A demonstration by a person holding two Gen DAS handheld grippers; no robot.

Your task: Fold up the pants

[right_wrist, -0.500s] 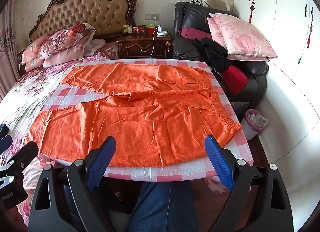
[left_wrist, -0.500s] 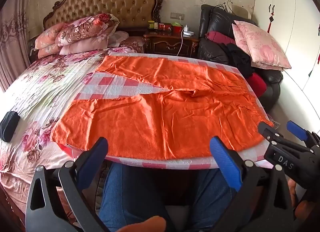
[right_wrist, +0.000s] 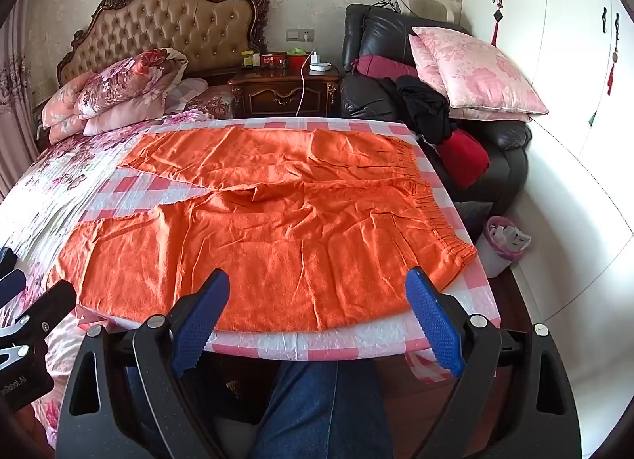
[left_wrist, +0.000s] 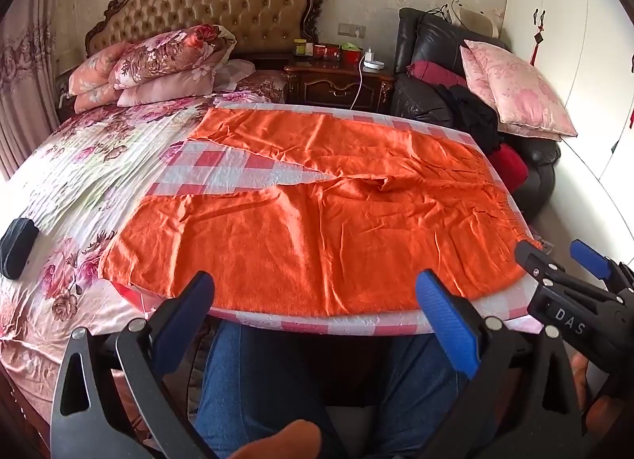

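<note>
Orange pants [left_wrist: 325, 221] [right_wrist: 269, 229] lie spread flat on a pink-and-white checked board [left_wrist: 356, 326] [right_wrist: 317, 344], waistband to the right and both legs running left. My left gripper [left_wrist: 317, 304] hovers open at the near edge of the board, over the near leg, with nothing between its blue pads. My right gripper [right_wrist: 317, 300] also stands open at the near edge, closer to the waistband [right_wrist: 436, 217], holding nothing. The right gripper [left_wrist: 554, 261] also shows at the right edge of the left wrist view.
The board rests on a bed with a floral cover [left_wrist: 79, 165] and stacked pillows [left_wrist: 158, 62]. A person's legs in blue jeans [right_wrist: 317, 411] sit below the board. A black armchair with a pink cushion [right_wrist: 471, 70], a nightstand [right_wrist: 285, 90] and a small bin [right_wrist: 503, 245] stand at right.
</note>
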